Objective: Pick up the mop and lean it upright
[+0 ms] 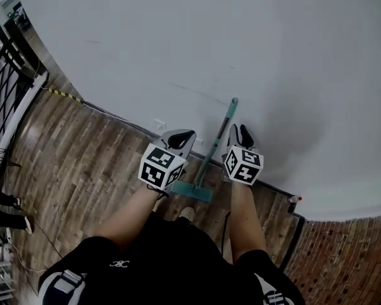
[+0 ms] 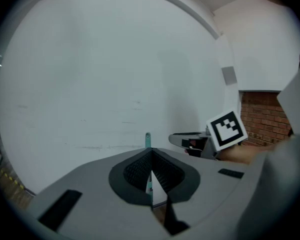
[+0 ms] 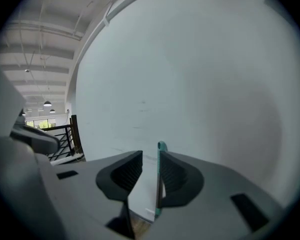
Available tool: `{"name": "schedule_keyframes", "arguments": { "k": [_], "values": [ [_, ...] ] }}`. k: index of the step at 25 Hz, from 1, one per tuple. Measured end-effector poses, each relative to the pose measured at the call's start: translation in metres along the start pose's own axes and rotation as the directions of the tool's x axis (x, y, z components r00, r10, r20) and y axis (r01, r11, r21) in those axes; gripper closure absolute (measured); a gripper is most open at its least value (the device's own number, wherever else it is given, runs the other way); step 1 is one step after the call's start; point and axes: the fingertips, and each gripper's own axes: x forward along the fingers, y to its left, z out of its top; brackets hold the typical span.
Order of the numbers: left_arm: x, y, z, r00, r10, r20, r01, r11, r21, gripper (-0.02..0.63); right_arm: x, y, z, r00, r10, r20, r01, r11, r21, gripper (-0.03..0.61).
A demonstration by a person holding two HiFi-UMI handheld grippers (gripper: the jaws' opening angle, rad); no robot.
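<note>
The mop stands leaning against the white wall [image 1: 197, 37], its teal handle [image 1: 216, 142] rising from the teal mop head [image 1: 192, 190] on the wood floor. My right gripper [image 1: 240, 134] is at the handle's right side. In the right gripper view its jaws [image 3: 150, 156] stand apart around the handle [image 3: 158, 199], which lies along the right pad and clear of the left one. My left gripper [image 1: 181, 136] hangs just left of the handle, not touching it. Its jaws [image 2: 150, 156] meet at the tips, with the handle's top [image 2: 148, 139] showing beyond them.
A black railing [image 1: 3, 88] runs along the left, with a yellow-and-black strip [image 1: 63, 94] at the wall's foot. A brick wall [image 1: 343, 253] begins at the right, past a small red-topped object [image 1: 294, 199]. The person's feet stand just behind the mop head.
</note>
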Motion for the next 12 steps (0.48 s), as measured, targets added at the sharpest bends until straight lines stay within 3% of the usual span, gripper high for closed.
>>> {"name": "schedule_keyframes", "arguments": {
  "k": [4,7,12],
  "values": [
    [-0.001,0.014,-0.003,0.999,0.033,-0.012,-0.033,0.999,0.01,0.623,0.054,-0.013,-0.009,0.999,-0.021,-0.04,0.02,0.999,-0.028,0.468],
    [-0.007,0.02,-0.001,0.999,0.042,-0.007,-0.042,0.999,0.016,0.622,0.089,-0.016,-0.017,0.997,-0.02,-0.077,0.017,0.999,-0.03,0.359],
    [-0.023,0.027,0.008,0.998,0.033,0.055,-0.034,0.999,0.02,0.622,0.125,-0.028,-0.038,0.983,-0.086,-0.162,0.082,0.996,-0.035,0.359]
  ]
}}
